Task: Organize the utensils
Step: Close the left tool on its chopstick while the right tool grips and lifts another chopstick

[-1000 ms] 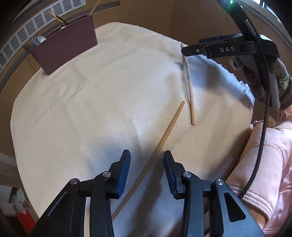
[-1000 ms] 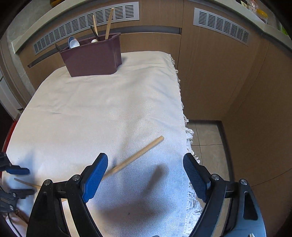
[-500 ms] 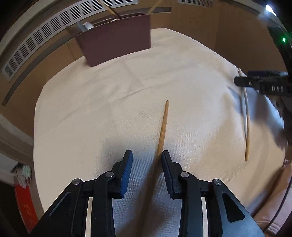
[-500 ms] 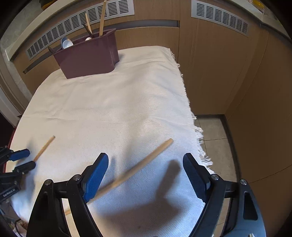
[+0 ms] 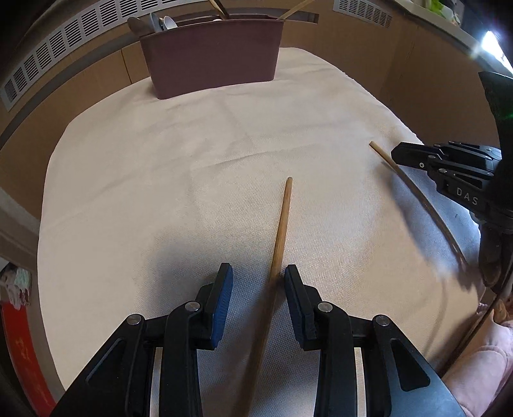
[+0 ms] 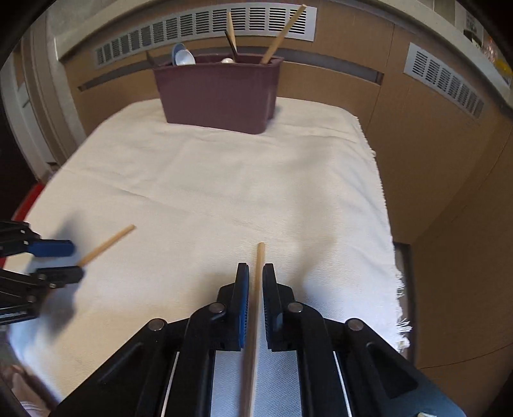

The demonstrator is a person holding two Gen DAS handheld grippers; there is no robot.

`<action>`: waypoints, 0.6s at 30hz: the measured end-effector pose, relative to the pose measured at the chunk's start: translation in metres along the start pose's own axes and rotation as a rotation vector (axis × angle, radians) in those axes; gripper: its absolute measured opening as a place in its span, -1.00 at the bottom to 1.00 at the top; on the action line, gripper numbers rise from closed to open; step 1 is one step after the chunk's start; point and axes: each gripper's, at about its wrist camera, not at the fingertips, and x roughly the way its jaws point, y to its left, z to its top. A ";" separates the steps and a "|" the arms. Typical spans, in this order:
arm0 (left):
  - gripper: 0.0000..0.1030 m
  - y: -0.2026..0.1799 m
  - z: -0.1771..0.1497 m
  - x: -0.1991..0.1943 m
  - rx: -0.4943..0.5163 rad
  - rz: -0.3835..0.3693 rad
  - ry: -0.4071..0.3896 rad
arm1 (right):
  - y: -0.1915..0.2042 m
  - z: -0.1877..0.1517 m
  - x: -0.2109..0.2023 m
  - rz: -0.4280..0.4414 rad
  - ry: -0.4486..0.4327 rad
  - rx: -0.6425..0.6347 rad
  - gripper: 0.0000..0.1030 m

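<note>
Two wooden chopsticks lie on a white cloth. One chopstick (image 5: 280, 224) runs between the fingers of my left gripper (image 5: 258, 282), which is open around it. It also shows in the right wrist view (image 6: 105, 245). The other chopstick (image 6: 258, 272) sits between the fingers of my right gripper (image 6: 255, 279), which is shut on it. That chopstick shows in the left wrist view (image 5: 404, 179). A maroon utensil holder (image 6: 219, 91) stands at the far end of the cloth, also seen in the left wrist view (image 5: 211, 53).
The holder contains spoons (image 6: 182, 57) and upright chopsticks (image 6: 282, 33). The white cloth (image 6: 224, 179) has a fringed right edge with a drop to the floor. Wooden cabinets with vents (image 6: 205, 24) stand behind.
My right gripper has turned in line with its chopstick and closed on it. My left gripper has swung to face the holder, with its chopstick now between its fingers.
</note>
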 end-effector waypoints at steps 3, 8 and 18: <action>-0.23 0.002 0.001 0.001 -0.003 -0.027 0.012 | 0.001 0.000 -0.003 0.061 0.002 0.032 -0.84; -0.30 0.007 0.004 0.003 -0.028 -0.061 0.028 | 0.001 -0.005 -0.008 0.096 -0.001 0.032 -0.84; -0.69 -0.008 0.022 0.014 0.012 -0.041 -0.004 | -0.007 -0.008 -0.013 0.059 0.006 0.019 -0.49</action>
